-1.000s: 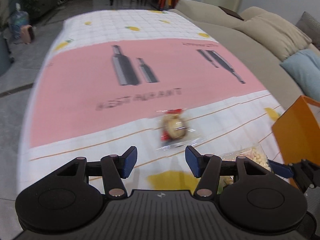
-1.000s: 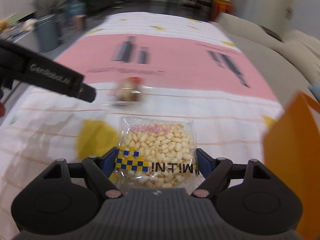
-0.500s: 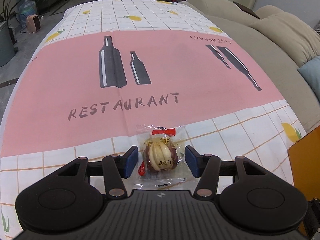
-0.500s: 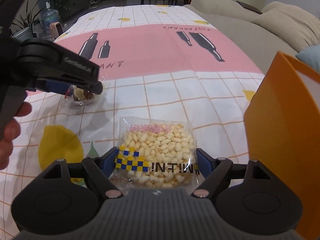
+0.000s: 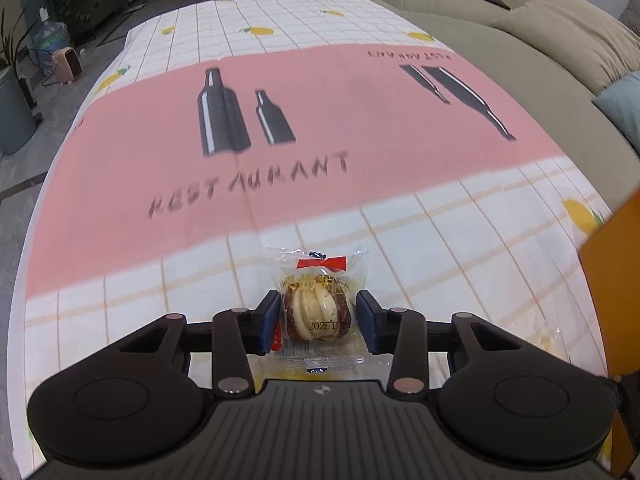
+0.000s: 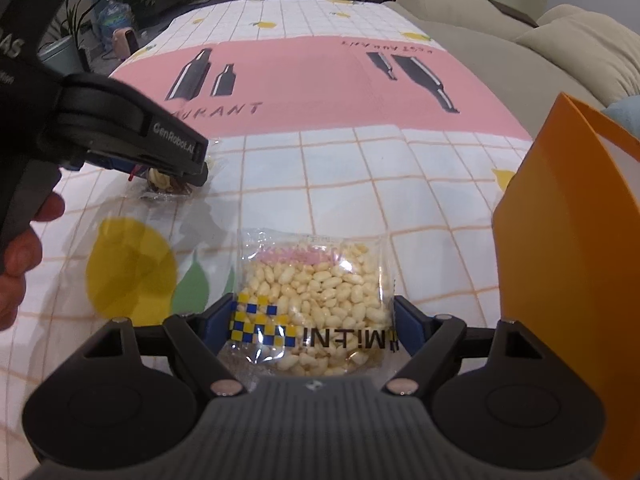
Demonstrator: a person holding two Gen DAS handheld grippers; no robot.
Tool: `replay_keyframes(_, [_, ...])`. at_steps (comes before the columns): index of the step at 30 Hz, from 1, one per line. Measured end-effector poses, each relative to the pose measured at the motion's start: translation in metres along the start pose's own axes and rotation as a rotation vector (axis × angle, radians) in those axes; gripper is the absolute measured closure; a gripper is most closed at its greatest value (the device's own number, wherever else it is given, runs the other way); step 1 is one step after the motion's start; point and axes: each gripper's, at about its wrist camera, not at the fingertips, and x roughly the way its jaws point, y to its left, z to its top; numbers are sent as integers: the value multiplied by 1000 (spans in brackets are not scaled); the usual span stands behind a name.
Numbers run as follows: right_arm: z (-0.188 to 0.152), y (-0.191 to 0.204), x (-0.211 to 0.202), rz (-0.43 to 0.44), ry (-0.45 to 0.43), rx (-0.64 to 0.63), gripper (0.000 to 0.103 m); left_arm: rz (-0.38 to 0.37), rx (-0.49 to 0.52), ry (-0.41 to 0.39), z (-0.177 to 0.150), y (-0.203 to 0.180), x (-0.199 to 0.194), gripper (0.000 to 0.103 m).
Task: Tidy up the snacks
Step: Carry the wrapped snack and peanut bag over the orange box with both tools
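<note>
The landmark here is the orange box (image 6: 568,264), standing on the tablecloth (image 5: 360,112) at the right edge of both views. Well to its left lies the small wrapped date snack (image 5: 318,314), flat on the cloth, and the left gripper (image 5: 318,318) sits low over it with a blue pad on either side. Its jaws are closing: the left pad looks to be at the clear wrapper, while a sliver of gap shows beside the right pad, so the snack is between them but not yet pinched. The step in hand, as I judge it, is to finish this squeeze. To do it well, keep the gripper level with the cloth and centred on the round middle of the snack, not on the loose wrapper ends, which would slip. Close gently, since the filling looks soft, then lift straight up before swinging toward the box.

Nearer the box, just beside its left wall, the bag of puffed grains (image 6: 316,300) lies between the pads of the right gripper (image 6: 314,322). Those pads stand wide at the bag's edges; whether they actually press it is hard to tell from this angle.
</note>
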Motion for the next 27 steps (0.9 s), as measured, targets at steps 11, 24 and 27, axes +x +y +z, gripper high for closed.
replay_keyframes(11, [-45, 21, -41, 17, 51, -104, 24, 8, -94, 97, -79, 6, -58, 58])
replay_keyframes(24, [-66, 22, -115, 55, -65, -169, 24, -37, -185, 15, -119, 7, -144, 59])
replay_keyframes(27, [-67, 21, -135, 80, -106, -160, 24, -60, -180, -19, -116, -2, -162, 60])
